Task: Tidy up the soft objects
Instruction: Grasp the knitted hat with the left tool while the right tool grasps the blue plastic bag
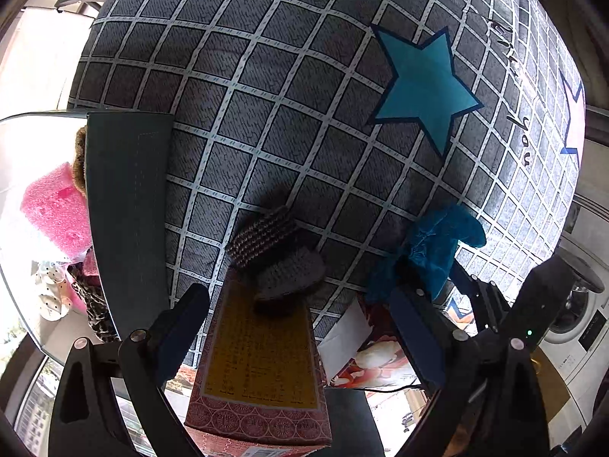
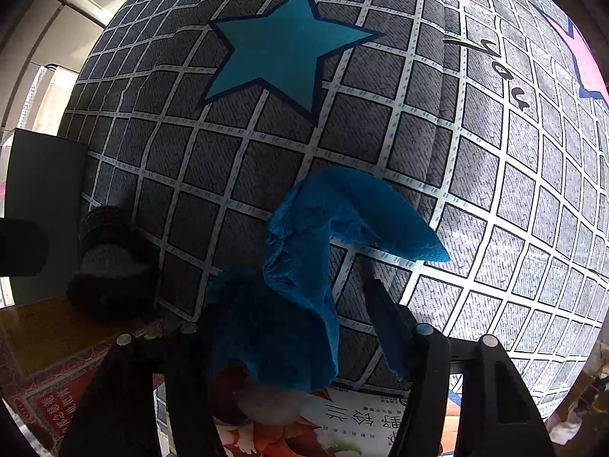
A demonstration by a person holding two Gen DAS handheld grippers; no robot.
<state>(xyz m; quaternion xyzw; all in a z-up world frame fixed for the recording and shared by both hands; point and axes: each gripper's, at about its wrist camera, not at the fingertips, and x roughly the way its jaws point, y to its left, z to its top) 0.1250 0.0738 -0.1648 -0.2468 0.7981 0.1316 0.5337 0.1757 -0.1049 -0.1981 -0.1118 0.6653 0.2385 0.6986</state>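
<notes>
Under both wrist cams you had the grey checked sheet (image 1: 289, 122) w/ its teal star print (image 1: 422, 87) filling most of the view. Your left gripper (image 1: 300, 327) sat w/ jaws spread wide & nothing between them; the red-and-yellow patterned box (image 1: 259, 373) lay in the gap below, not pinched. At the far end of that box, a small knitted piece (image 1: 274, 251), striped brown and grey, rested partly on the box top and partly on the sheet. Off to your left stood a tall dark panel (image 1: 125, 213); behind it you had a pink fuzzy item (image 1: 57, 209) & a leopard-print fabric (image 1: 95, 304) piled together, pressed against each other as far as I could tell.

Your right gripper (image 2: 300, 323) was where the blue cloth (image 2: 316, 266) was. The cloth lay crumpled between the fingers, one flap curling up & out over the sheet toward the right. The left finger was buried under the cloth; the right finger (image 2: 392, 327) stood apart from the cloth, w/ a gap of sheet showing between. So the jaws read as released, not clamped on it. Under the cloth's near edge a printed packet (image 2: 335, 419) w/ food pics & Chinese text lay flat. From the left cam, the same blue cloth (image 1: 434, 243) showed bunched at the right gripper's tip (image 1: 422, 293).
</notes>
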